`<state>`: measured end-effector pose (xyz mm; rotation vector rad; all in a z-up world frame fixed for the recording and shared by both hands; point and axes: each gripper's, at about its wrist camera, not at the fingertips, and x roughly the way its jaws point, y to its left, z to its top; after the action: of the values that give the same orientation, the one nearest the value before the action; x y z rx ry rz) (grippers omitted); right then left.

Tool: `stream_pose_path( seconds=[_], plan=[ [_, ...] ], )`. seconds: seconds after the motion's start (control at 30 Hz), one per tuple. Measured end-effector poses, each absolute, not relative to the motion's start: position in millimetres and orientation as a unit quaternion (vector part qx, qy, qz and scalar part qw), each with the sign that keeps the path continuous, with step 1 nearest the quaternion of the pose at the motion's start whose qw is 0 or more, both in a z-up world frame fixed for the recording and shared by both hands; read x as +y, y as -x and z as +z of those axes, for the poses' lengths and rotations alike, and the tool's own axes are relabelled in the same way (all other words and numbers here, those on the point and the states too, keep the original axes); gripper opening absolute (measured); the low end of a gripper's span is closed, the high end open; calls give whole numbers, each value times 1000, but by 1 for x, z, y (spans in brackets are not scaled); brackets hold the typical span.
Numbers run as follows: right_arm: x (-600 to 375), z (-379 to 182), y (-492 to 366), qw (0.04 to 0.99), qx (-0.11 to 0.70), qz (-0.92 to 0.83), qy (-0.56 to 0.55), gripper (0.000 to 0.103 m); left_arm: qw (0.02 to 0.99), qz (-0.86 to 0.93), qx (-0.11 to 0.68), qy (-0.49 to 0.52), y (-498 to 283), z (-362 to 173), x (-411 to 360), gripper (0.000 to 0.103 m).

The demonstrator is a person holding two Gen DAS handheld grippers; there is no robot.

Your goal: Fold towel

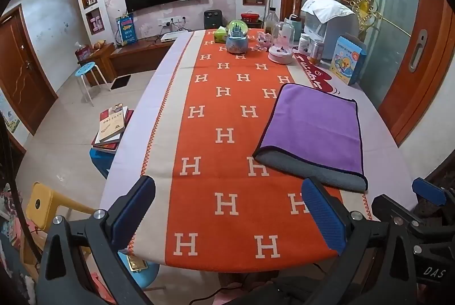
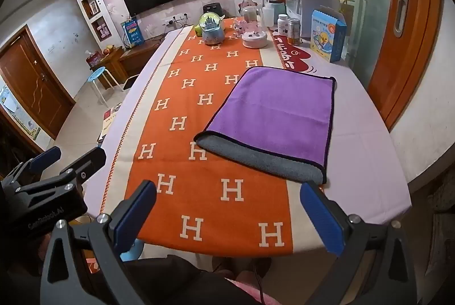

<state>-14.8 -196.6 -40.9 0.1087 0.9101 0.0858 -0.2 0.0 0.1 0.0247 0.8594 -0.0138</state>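
Note:
A purple towel (image 1: 315,125) with a grey underside lies folded flat on the table, purple layer on top, a grey strip showing along its near edge. It also shows in the right wrist view (image 2: 277,111). My left gripper (image 1: 230,208) is open and empty, held above the table's near edge, left of the towel. My right gripper (image 2: 229,215) is open and empty, also at the near edge, the towel just beyond its right finger. The right gripper shows at the lower right of the left wrist view (image 1: 426,199).
The table carries an orange runner with white H letters (image 1: 227,134). At the far end stand a snow globe (image 1: 236,37), a glass dome (image 1: 281,44), jars and a blue box (image 1: 348,59). Books (image 1: 112,127) and stools sit left of the table.

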Motion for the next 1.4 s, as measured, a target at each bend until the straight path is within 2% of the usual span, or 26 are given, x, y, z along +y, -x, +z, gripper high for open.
stream_pose_path(
  seconds=[1.4],
  plan=[
    [-191, -45, 14, 894, 444, 33, -51, 101, 906, -20, 423, -20, -12, 6, 12, 102]
  ],
)
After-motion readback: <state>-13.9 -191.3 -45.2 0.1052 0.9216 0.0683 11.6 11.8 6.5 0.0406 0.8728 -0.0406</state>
